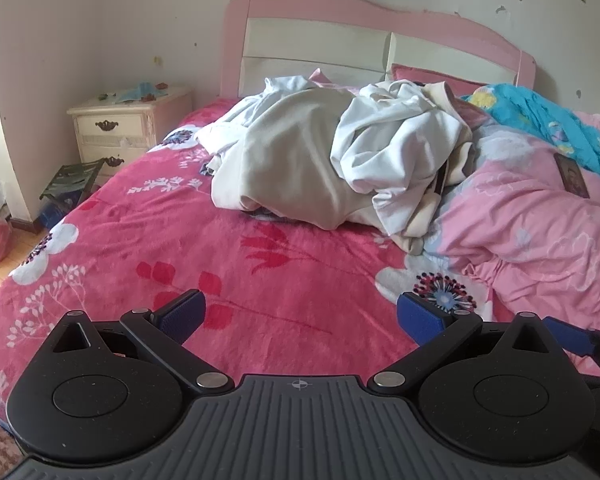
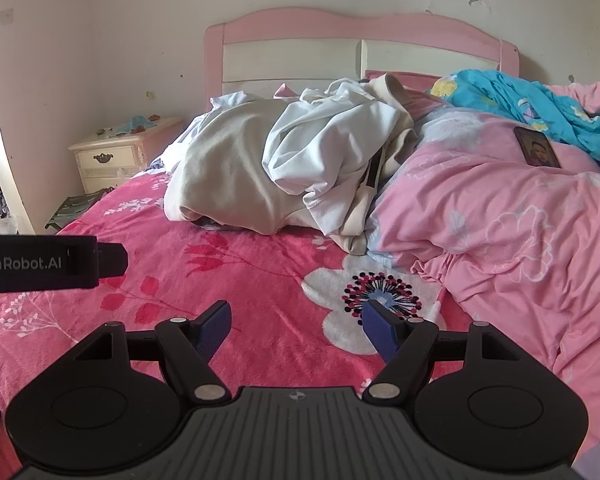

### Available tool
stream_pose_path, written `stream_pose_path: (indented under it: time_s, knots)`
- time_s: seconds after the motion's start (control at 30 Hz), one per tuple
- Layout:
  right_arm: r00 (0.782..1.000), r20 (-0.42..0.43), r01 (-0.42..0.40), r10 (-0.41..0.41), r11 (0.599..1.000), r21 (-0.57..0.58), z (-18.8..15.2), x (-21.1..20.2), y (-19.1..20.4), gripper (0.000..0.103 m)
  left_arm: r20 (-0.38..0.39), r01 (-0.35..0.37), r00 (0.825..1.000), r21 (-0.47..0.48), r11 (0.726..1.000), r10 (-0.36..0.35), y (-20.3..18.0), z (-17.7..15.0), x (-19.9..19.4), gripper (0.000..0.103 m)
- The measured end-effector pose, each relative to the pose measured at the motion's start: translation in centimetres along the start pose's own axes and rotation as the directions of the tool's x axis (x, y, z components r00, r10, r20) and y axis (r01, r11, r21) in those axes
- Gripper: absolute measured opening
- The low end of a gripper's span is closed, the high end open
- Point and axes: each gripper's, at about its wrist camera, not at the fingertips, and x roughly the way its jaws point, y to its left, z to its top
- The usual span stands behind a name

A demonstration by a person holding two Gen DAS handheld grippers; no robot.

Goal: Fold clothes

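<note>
Clothes (image 1: 332, 160) sit heaped mid-frame, straight ahead of both empty, spread claws (left (image 1: 300, 318), right (image 2: 296, 326)), the right one slightly nearer, pile stretching left-to-right.

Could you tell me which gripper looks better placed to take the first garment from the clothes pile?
Probably the left gripper: in its view the clothes pile lies almost straight ahead. The right gripper faces it left of centre, nearer the pink duvet. Both are open and empty.
</note>
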Motion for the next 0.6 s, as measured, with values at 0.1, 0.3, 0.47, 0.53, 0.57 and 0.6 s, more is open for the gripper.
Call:
stream_pose_path:
  time_s: [0.1,0.3,0.47,0.53,0.57,0.6]
  knots:
    - [1.0,0.0,0.0,0.0,1.0,0.002,0.1,0.0,0.0,0.076,0.009,-0.003,1.0,-0.003,1.0,0.003,0.4,-0.3,-0.3,0.103]
    - [1.0,0.001,-0.001,0.001,1.0,0.006,0.2,0.0,-0.1,0.076,0.013,-0.008,1.0,-0.009,1.0,0.008,0.9,-0.7,-0.6,0.103]
    - [1.0,0.002,-0.001,0.001,1.0,0.01,0.1,0.3,-0.4,0.076,-0.021,-0.017,1.0,-0.032,0.999,0.017,0.1,-0.3,0.4,0.103]
    - [1.0,0.002,-0.002,0.002,1.0,0.011,0.0,0.3,-0.3,0.076,-0.022,-0.018,1.0,-0.037,0.999,0.018,0.2,-0.3,0.4,0.103]
    - [1.0,0.002,-0.001,0.001,1.0,0.011,0.0,0.3,-0.3,0.076,-0.023,-0.023,0.999,-0.035,0.999,0.022,0.1,-0.4,0.4,0.103]
    - [1.0,0.002,-0.001,0.001,1.0,0.012,-0.1,0.3,-0.4,0.076,-0.024,-0.027,0.999,-0.033,0.999,0.026,0.1,-0.4,0.4,0.103]
